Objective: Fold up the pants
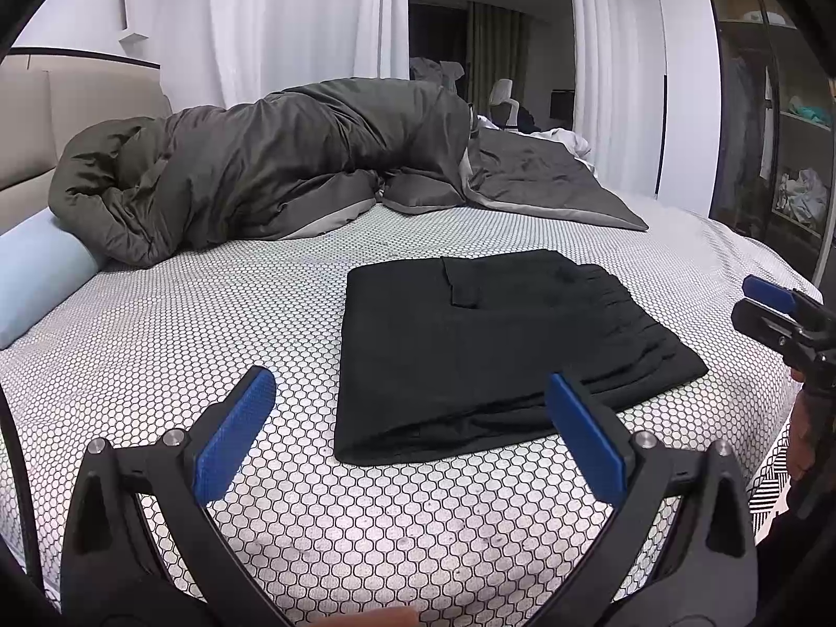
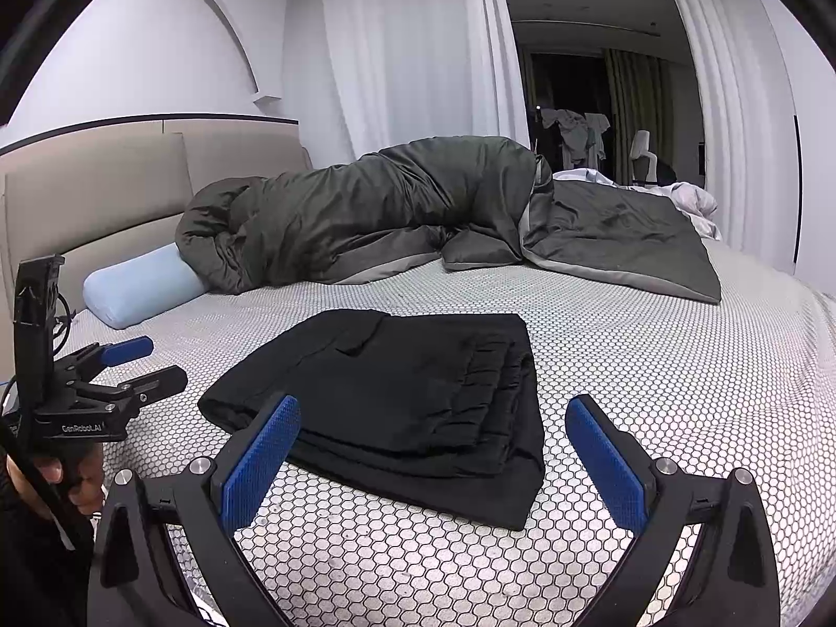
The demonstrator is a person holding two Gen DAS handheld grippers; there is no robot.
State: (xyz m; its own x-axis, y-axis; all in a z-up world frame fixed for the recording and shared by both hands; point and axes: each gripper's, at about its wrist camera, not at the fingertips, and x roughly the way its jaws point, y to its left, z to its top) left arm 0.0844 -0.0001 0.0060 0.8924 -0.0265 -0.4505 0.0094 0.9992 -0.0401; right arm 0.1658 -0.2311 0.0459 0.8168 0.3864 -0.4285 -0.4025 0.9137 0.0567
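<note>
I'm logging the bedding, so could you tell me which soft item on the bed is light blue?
The bolster pillow by the headboard; the heaped duvet is dark grey-green and the folded pants are black.

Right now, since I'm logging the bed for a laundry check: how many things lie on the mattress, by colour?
Black: 1, the folded black pants
Dark grey-green: 1, the bunched puffy duvet
Light blue: 1, the cylindrical bolster pillow
Total: 3 on the honeycomb-patterned mattress cover. Pale bedding at the far edge is too unclear to count. Both grippers, left and right, hover open, holding nothing.
</note>
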